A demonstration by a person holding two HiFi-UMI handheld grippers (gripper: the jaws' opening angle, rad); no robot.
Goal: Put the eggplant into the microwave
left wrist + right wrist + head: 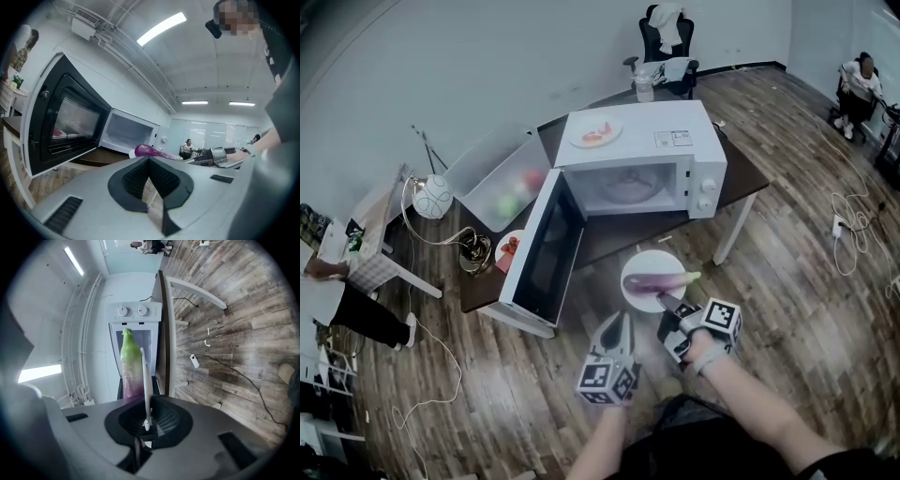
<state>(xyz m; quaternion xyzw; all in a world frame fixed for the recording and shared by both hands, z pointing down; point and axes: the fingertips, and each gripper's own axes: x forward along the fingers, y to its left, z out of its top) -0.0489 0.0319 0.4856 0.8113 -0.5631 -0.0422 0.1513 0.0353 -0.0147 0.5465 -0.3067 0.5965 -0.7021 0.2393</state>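
A purple eggplant [661, 280] with a green stem end lies on a white plate [630, 291] held in the air before the table. My right gripper [667, 302] is shut on the plate's near rim. In the right gripper view the plate [145, 385] shows edge-on between the pads, and the eggplant [128, 363] points at the microwave [133, 319]. The white microwave [637, 150] stands on the dark table, its door [539, 251] swung wide to the left and its cavity empty. My left gripper [622, 323] hovers shut and empty just left of the plate. From it I see the eggplant [152, 151] and the door [65, 123].
A clear bin [492, 173] with fruit sits left of the microwave. A plate of red food [595, 133] rests on the microwave's top. A bottle [644, 86] and an office chair [667, 42] stand behind. A seated person [861, 82] is far right. Cables lie on the wooden floor.
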